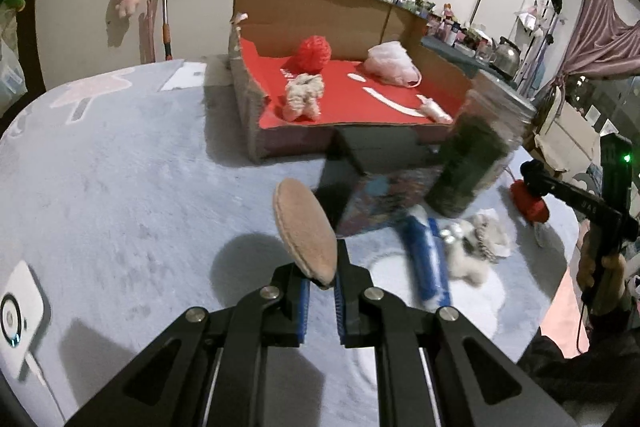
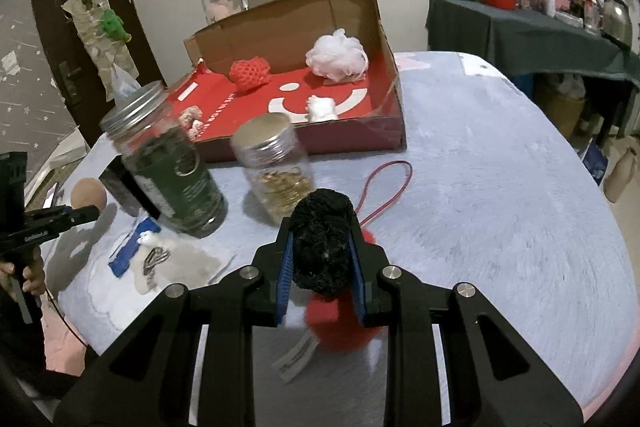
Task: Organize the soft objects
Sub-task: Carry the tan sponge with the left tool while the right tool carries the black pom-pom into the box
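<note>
Between the left gripper's [image 1: 322,281] pads, a round tan puff [image 1: 304,229] is pinched tight by its edge above the grey tablecloth [image 1: 120,187]. A black-and-red fuzzy toy [image 2: 322,247] is squeezed in the right gripper [image 2: 322,267]. Further back, two jars [image 2: 168,163] are parked beside the cardboard box [image 2: 360,27], where a few soft things are already laid.
</note>
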